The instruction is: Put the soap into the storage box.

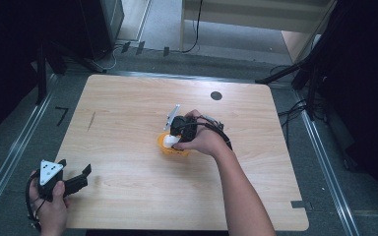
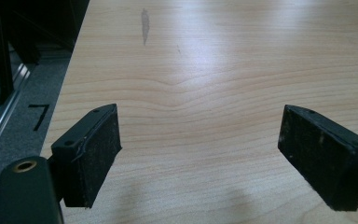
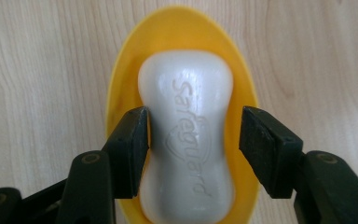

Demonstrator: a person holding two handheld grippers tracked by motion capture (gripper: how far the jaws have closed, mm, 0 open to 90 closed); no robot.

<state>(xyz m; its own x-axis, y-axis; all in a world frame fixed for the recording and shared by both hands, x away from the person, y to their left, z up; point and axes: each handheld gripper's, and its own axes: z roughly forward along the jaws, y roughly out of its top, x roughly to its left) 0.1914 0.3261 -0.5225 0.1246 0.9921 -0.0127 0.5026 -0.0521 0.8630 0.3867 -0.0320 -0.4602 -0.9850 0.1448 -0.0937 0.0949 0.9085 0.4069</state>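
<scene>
Wood table (image 1: 128, 147) — soap (image 3: 186, 135) is lying in a yellow dish (image 3: 121, 84).
Right gripper (image 3: 193, 144) is straddling its waist, jaws parted, long axis running straight ahead; left gripper (image 2: 200, 154) is idling open — well apart.

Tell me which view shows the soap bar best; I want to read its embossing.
The right gripper view: the white soap bar lies in the yellow dish, lettering "Safeguard" legible. In the high view it is a small white patch beside the hand. The left gripper view faces bare table.
</scene>
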